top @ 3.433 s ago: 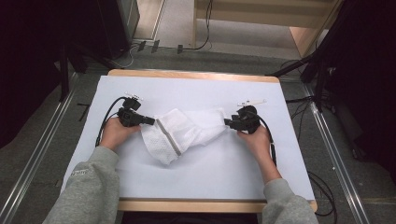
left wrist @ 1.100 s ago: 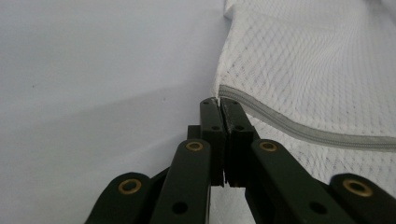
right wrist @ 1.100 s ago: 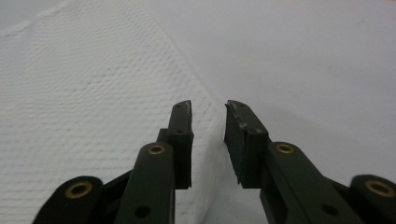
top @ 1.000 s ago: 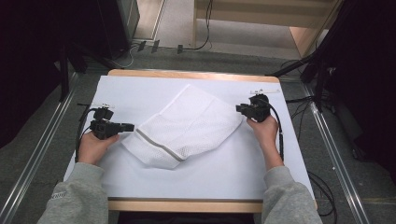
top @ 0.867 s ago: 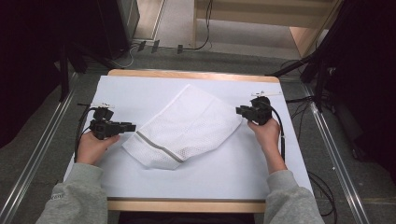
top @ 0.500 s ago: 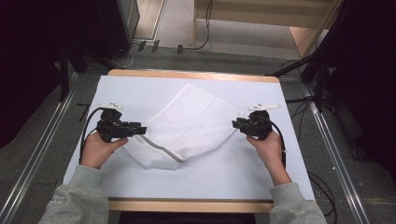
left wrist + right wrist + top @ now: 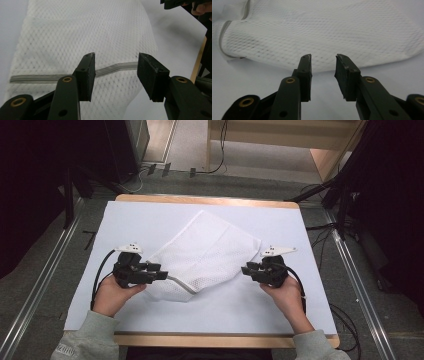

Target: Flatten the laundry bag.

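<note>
Mesh bag (image 7: 205, 255), white, lies flat mid-table on the white sheet (image 7: 300, 230) covering the wood-edged table (image 7: 210, 200), set diagonally, one corner toward the far edge. High view: compared with a second ago, both hands sit nearer the bag and nearer the near edge; bag shape unchanged. Left gripper (image 7: 159, 272) at the bag's left near corner, right gripper (image 7: 245, 270) just off its right corner.

Left gripper view: left gripper (image 7: 116, 72) jaws apart, have just been opening, nothing pinched; below the gap runs a grey zipper strip (image 7: 50, 78) across the netted weave. Fabric soft, slightly rumpled, fine diamond holes.

Right gripper view: right gripper (image 7: 323, 67) jaws a little apart, just opening slightly, gap empty, black blocky pads over bare sheet; bag's rounded edge (image 7: 337, 32) lies just beyond the tips, not touching.
</note>
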The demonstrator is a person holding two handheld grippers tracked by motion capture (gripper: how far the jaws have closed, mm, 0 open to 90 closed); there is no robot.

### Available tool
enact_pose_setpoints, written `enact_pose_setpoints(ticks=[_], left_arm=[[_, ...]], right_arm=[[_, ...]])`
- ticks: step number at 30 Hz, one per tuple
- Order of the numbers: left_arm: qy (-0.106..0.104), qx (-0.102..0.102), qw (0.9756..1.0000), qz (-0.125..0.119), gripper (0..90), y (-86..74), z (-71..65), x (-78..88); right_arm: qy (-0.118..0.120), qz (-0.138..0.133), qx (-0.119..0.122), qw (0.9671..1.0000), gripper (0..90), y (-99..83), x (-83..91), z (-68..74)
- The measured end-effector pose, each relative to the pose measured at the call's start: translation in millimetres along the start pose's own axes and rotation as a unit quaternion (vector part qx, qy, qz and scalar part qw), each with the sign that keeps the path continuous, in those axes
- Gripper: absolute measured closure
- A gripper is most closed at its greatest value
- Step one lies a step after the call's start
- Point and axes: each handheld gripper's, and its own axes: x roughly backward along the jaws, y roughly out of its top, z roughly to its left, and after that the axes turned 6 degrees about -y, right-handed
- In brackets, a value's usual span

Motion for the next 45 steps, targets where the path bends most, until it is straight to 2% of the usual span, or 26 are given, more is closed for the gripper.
enact_pose_setpoints(ticks=[3,11,14,23,28,35,41,45], left_arm=[[0.000,-0.003,1.0000,0.004,48.6,-2.2,-4.9,-4.1],[-0.002,-0.010,0.9999,-0.001,47.5,-0.8,-11.5,-9.1],[-0.001,-0.009,1.0000,-0.001,47.2,0.1,-11.4,-10.7],[-0.003,-0.020,0.9998,-0.001,47.0,4.2,-12.7,-16.8],[-0.004,-0.025,0.9997,-0.003,47.1,5.6,-14.2,-18.8],[-0.009,-0.028,0.9995,-0.009,47.4,7.0,-18.3,-19.8],[-0.012,-0.030,0.9994,-0.014,47.9,7.4,-23.3,-20.1],[-0.009,-0.033,0.9993,-0.013,48.1,7.1,-25.9,-19.5]], right_arm=[[0.010,0.004,0.006,0.9999,69.0,-3.4,1.0,7.8],[0.046,0.018,0.006,0.9988,84.5,-11.9,-2.3,28.3],[0.060,0.022,0.014,0.9979,89.1,-12.8,-7.9,38.7],[0.092,0.057,0.044,0.9932,90.0,-11.8,-32.6,68.5],[0.094,0.062,0.068,0.9913,90.0,-6.6,-46.2,83.4],[0.089,0.049,0.087,0.9911,90.0,9.6,-58.3,92.4],[0.090,0.027,0.088,0.9917,90.0,28.3,-61.3,90.1],[0.086,0.022,0.092,0.9918,90.0,41.1,-66.1,86.6]])
